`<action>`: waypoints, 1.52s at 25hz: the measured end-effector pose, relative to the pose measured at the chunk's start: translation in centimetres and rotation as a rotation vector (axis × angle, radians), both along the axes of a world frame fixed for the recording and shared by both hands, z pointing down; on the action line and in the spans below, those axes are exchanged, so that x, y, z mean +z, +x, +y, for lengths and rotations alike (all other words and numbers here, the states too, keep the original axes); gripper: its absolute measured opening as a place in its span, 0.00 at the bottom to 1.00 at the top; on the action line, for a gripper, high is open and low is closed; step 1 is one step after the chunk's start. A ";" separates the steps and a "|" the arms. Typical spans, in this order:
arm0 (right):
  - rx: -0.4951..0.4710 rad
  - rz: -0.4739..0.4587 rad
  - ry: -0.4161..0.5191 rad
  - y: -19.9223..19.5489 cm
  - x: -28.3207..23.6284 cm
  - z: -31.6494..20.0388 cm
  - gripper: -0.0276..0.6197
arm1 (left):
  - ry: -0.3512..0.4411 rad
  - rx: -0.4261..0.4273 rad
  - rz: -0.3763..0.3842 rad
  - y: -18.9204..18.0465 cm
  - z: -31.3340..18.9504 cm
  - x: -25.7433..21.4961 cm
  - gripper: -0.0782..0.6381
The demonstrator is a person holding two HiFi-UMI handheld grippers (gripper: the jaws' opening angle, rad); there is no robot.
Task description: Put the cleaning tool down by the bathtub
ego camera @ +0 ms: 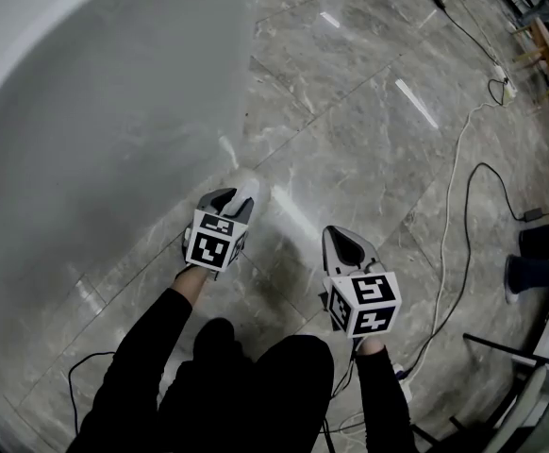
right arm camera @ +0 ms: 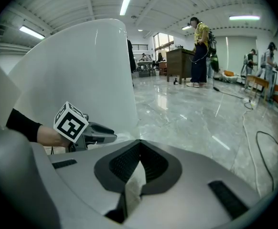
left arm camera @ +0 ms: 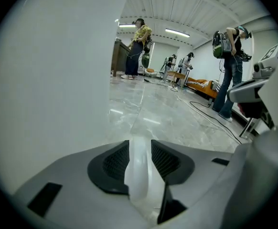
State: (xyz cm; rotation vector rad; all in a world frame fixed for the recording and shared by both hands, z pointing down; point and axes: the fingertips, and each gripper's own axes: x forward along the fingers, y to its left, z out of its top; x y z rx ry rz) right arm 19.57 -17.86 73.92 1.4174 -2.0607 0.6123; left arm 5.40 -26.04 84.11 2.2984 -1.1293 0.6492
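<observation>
The cleaning tool (ego camera: 249, 193) is a white, smooth piece lying on the marble floor right at the foot of the white bathtub (ego camera: 86, 111). My left gripper (ego camera: 234, 203) stands around the tool's near end. In the left gripper view the tool (left arm camera: 140, 168) runs up between the two dark pads, with a dark gap on its right side, so the jaws are open. My right gripper (ego camera: 342, 242) hovers over bare floor to the right, apart from the tool. Its jaws meet at the tip, and a white scrap (right arm camera: 134, 187) of cloth or paper is pinched between them.
White cable (ego camera: 452, 173) and black cable (ego camera: 501, 192) loop across the floor at the right, with a power strip (ego camera: 507, 88) further back. A bystander's dark shoes (ego camera: 539, 272) are at the right edge. Other people (left arm camera: 138, 46) stand far across the room.
</observation>
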 end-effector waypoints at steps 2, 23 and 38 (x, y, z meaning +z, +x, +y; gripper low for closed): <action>-0.003 -0.001 0.010 -0.1 -0.4 -0.1 0.04 | 0.014 0.009 0.013 -0.2 0.3 -1.3 0.32; -0.055 -0.072 0.082 -1.8 -5.0 -0.4 0.04 | 0.149 0.021 0.119 -4.5 4.2 -14.4 0.12; -0.105 -0.037 0.096 -3.1 -6.5 -0.7 0.04 | 0.151 -0.007 0.152 -4.9 3.4 -17.4 0.12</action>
